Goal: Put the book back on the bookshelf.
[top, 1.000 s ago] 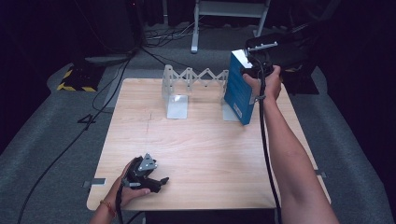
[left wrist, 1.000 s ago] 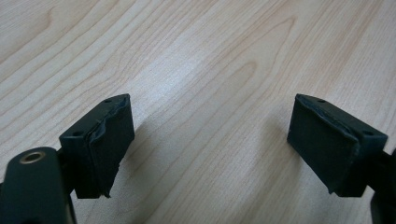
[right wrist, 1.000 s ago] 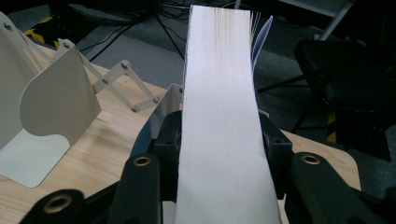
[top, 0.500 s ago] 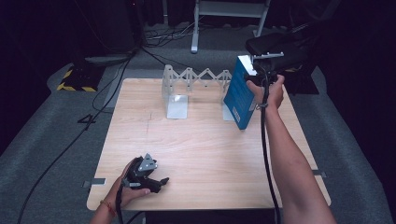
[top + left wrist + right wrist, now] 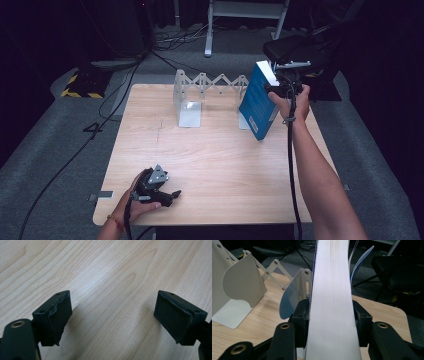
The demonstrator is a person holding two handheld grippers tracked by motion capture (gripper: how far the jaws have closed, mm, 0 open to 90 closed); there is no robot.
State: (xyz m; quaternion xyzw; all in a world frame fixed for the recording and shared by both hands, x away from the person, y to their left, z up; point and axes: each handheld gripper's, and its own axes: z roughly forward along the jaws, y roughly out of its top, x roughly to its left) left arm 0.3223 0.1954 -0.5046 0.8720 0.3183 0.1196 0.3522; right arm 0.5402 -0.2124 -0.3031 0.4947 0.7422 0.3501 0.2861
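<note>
— Tilting further than a moment ago, the thick blue-covered book (image 5: 258,100) leans beside the white accordion metal bookend rack (image 5: 210,87).
— And the right gripper (image 5: 331,315)?
— Its fingers (image 5: 301,315) have just been opening, flanking the white page edge. The left gripper (image 5: 159,186) rests wide open on the light wooden worktop (image 5: 220,160).

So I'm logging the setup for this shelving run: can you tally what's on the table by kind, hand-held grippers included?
Blue book: 1
White expanding book rack: 1
Hand-held grippers: 2, the left gripper resting open on the table, the right gripper closed on the book's page edge, its jaws having just been opening a little
Total: 4
</note>
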